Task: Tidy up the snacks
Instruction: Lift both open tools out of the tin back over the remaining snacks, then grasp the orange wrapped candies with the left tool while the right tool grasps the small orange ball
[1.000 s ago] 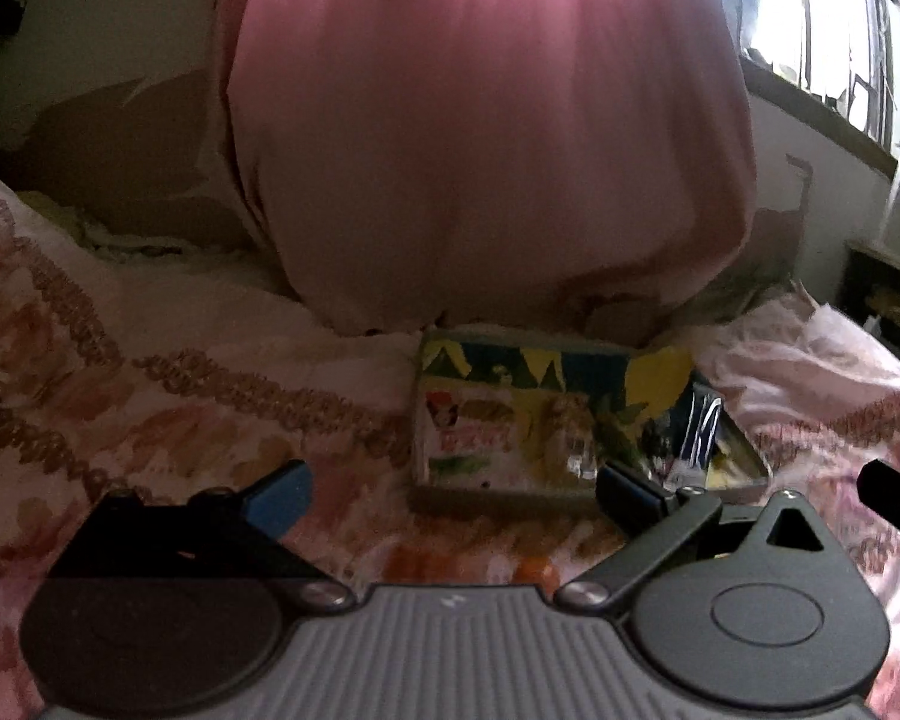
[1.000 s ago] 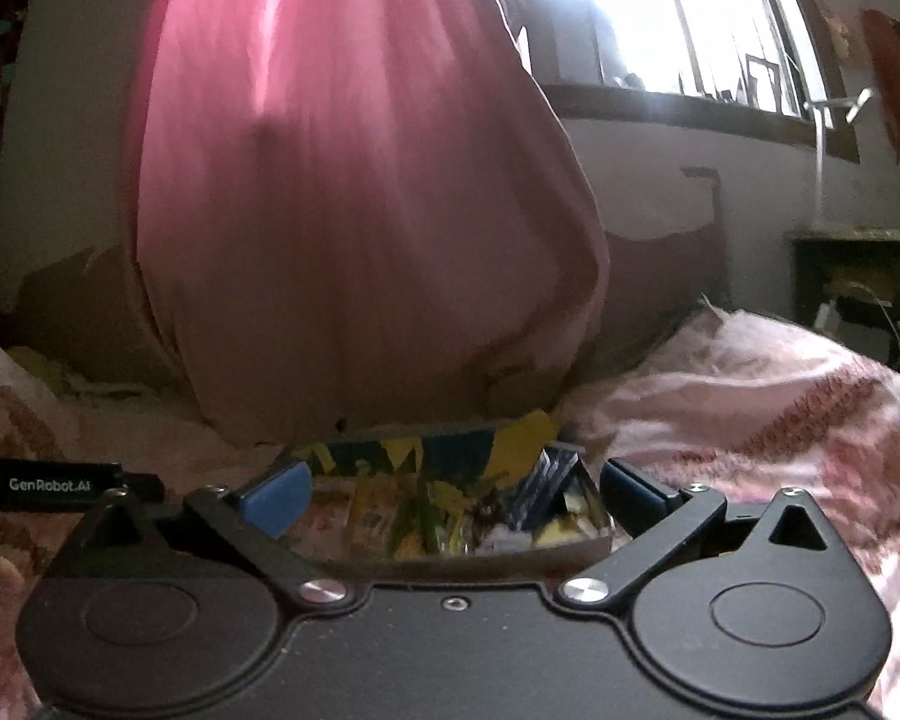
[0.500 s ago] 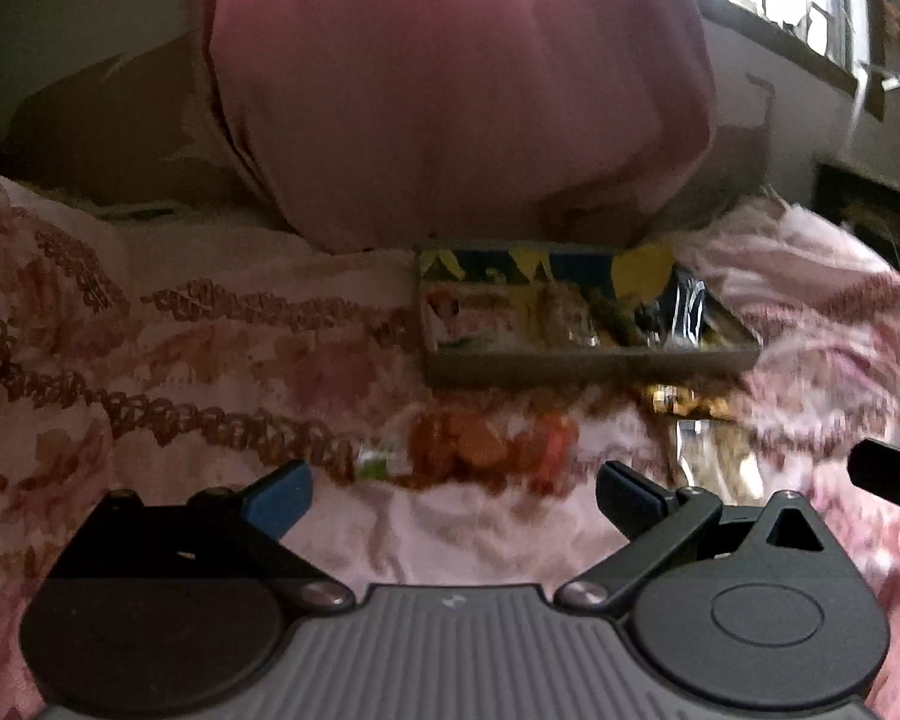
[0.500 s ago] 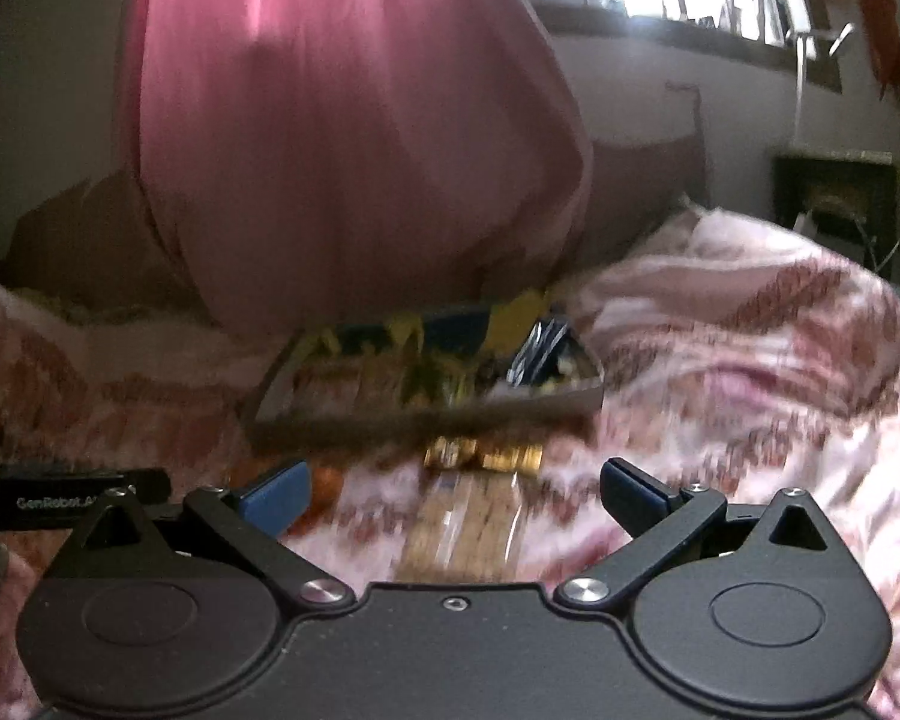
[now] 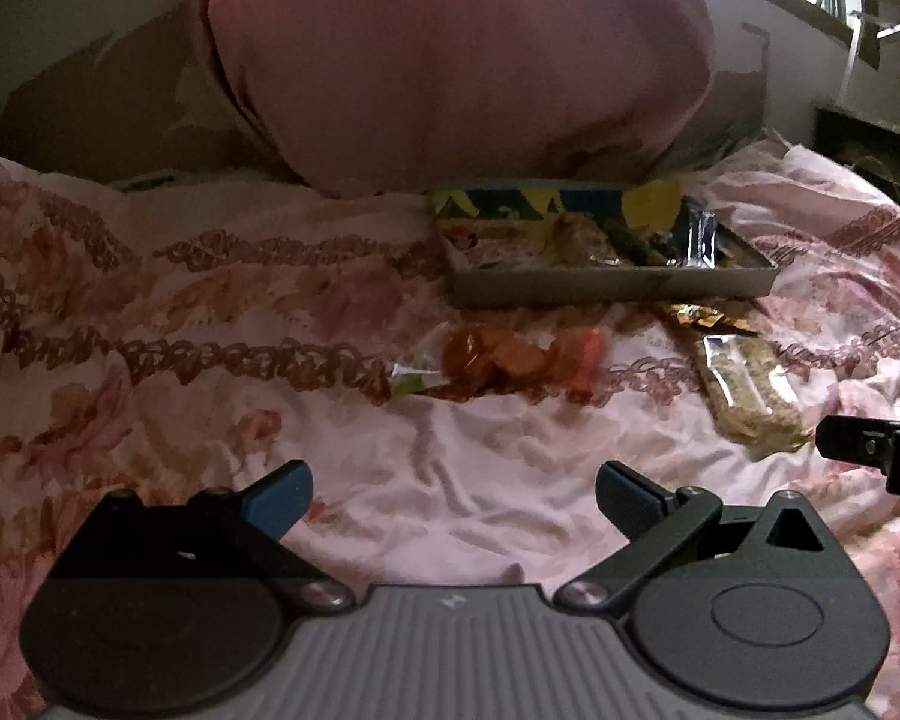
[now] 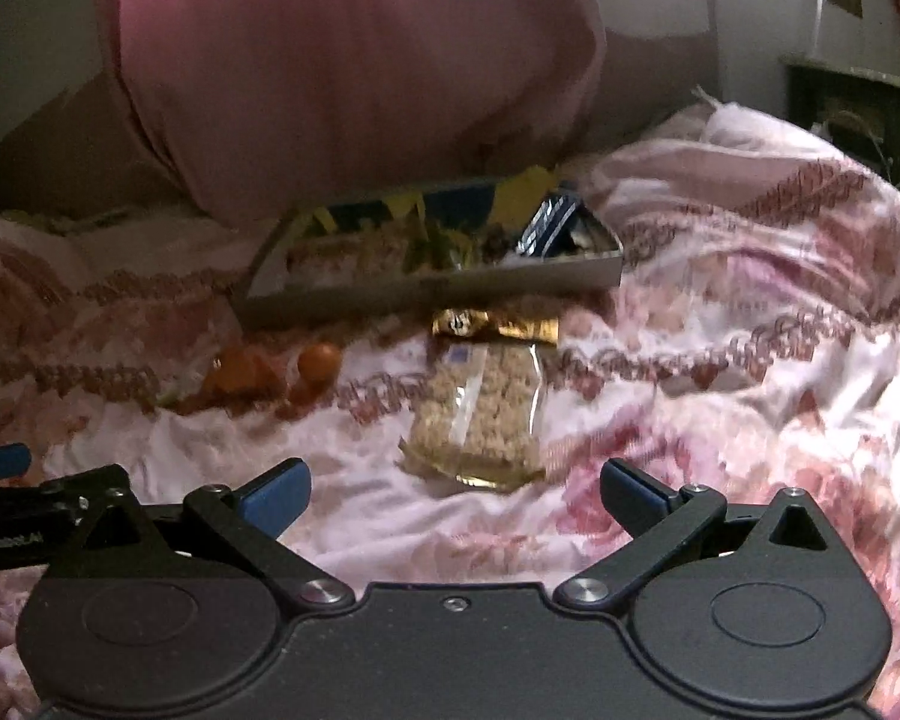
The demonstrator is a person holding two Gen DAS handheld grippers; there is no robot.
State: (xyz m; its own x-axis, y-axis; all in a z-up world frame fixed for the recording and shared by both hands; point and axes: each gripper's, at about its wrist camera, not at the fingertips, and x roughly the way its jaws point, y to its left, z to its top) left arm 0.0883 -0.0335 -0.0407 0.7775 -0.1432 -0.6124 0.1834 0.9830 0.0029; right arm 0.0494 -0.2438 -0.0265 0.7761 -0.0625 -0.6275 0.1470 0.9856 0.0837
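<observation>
A shallow grey tray with a colourful lining holds several snack packets on the floral bedspread; it also shows in the right wrist view. In front of it lie an orange candy packet, a gold wrapper and a clear cereal bar packet. My left gripper is open and empty, well short of the candy packet. My right gripper is open and empty, just short of the cereal bar.
A large pink cloth bundle stands behind the tray against the wall. The bedspread is rumpled, rising at the right. A dark shelf stands at the far right under a window.
Both grippers have pulled back and tilted down. The loose packets in front of the tray have come into view. Both stayed open.
</observation>
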